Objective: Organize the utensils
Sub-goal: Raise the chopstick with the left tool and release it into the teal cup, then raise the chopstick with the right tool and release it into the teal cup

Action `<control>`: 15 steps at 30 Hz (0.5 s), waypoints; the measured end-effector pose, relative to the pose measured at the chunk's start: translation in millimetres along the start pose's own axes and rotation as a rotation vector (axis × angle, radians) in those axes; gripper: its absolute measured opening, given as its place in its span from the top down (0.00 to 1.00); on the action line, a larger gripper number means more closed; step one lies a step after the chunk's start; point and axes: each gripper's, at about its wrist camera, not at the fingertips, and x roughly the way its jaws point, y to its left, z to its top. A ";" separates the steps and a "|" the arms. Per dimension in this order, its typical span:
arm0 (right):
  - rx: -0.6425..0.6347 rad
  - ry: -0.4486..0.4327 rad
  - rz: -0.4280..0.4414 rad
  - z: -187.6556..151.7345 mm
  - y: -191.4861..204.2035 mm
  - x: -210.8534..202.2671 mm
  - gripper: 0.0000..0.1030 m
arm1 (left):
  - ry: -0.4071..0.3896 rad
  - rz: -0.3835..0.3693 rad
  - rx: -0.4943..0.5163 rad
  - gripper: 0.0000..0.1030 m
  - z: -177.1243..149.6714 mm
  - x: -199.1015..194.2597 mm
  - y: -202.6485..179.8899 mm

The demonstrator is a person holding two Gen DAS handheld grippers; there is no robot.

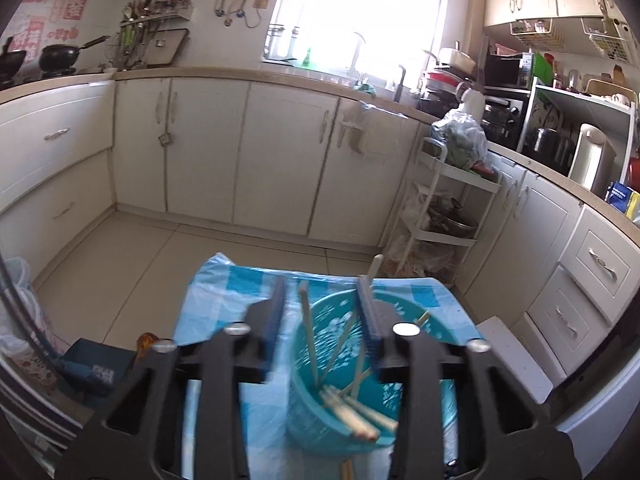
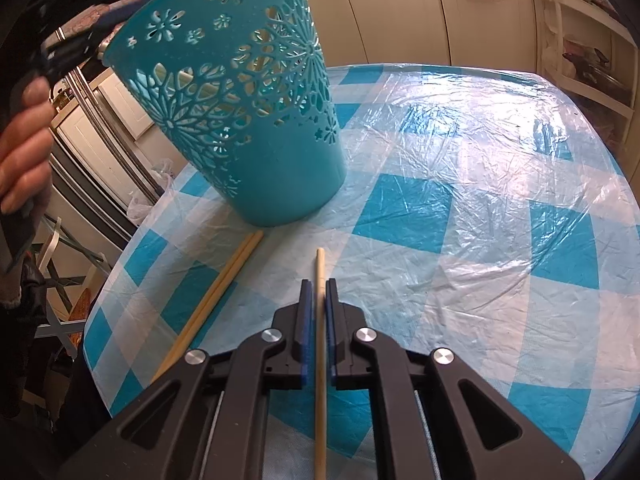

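Basket (image 2: 248,92) on table (image 2: 480,200); chopstick pair (image 2: 216,300) before it.

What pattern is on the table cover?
Blue and white checks on the table cover, best seen from the right wrist.

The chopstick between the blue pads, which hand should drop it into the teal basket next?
Probably right: the right gripper is already closed on that chopstick, while the left gripper stands open over the basket.
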 end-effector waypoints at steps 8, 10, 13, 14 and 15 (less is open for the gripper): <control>-0.126 0.051 -0.125 -4.1 22.2 -1.7 0.84 | 0.018 0.137 0.002 0.27 -44.4 -44.5 37.4; -0.133 0.056 -0.149 -6.8 22.3 -3.6 0.84 | 0.050 0.169 0.010 0.24 -60.4 -47.7 43.0; -0.176 0.056 -0.209 -10.9 29.2 -3.2 0.85 | 0.092 0.195 0.030 0.21 -81.0 -47.1 46.3; -0.190 0.058 -0.228 -11.5 32.9 -2.4 0.85 | 0.108 0.200 0.033 0.20 -86.7 -45.4 47.1; -0.198 0.059 -0.233 -11.7 35.0 -1.7 0.87 | 0.135 0.201 0.034 0.20 -94.6 -42.5 46.6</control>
